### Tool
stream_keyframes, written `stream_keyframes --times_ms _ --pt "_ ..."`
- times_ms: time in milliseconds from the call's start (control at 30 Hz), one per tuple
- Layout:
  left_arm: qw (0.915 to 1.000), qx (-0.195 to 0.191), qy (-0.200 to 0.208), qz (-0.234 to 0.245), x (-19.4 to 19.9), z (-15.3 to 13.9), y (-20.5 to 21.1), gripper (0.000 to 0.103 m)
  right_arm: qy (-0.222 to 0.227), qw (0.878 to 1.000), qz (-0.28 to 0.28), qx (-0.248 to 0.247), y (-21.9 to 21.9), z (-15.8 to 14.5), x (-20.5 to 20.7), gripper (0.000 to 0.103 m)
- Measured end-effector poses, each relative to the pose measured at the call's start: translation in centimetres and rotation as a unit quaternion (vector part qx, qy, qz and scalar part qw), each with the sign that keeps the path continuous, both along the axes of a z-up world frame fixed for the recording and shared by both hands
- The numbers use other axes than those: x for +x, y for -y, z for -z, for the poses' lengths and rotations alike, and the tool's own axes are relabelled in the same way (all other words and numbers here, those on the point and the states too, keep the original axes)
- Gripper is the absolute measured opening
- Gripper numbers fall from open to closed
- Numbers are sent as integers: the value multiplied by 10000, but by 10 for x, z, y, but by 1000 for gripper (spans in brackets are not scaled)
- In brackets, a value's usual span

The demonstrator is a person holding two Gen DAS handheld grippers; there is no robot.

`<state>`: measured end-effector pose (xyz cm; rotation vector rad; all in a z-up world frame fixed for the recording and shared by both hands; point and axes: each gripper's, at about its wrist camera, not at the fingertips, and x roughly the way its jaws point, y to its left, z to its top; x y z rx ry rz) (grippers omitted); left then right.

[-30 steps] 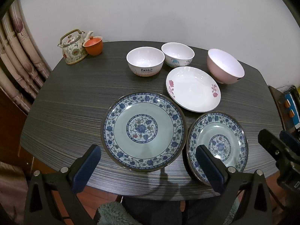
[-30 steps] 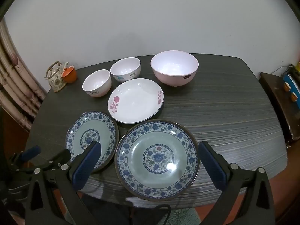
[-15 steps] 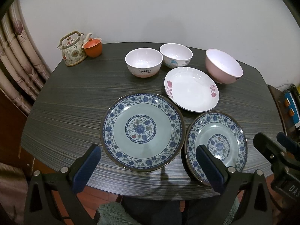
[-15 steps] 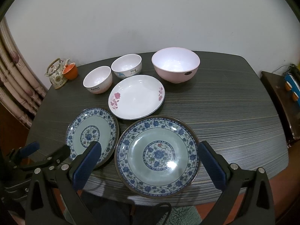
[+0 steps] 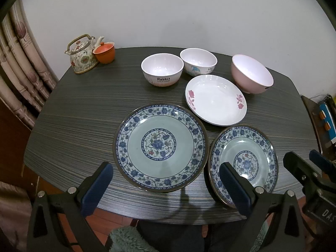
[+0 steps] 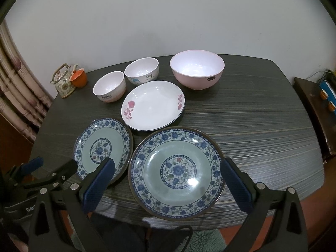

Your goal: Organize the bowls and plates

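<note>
on the dark counter (image 5: 84,113) two blue-patterned plates (image 5: 160,147) (image 6: 176,173) lie side by side at the near edge, a white flowered plate (image 5: 216,99) behind them, three bowls (image 5: 161,71) beyond. left gripper (image 5: 166,187) and right gripper (image 6: 168,185) hover above, jaws wide, holding nothing. teapot (image 5: 82,55) far left.

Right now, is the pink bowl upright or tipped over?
Upright. The pink bowl stands on its base on the table, rim up, its white inside in view and empty.
</note>
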<state>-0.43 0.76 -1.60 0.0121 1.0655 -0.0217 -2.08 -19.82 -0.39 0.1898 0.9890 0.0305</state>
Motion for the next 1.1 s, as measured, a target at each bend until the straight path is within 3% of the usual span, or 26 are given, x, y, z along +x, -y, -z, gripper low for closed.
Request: stream_keyframes --times_ms 1100 --pt "9998 -18 -139 -112 2 8 -9 103 -24 10000 -13 80 -3 3 -2 99"
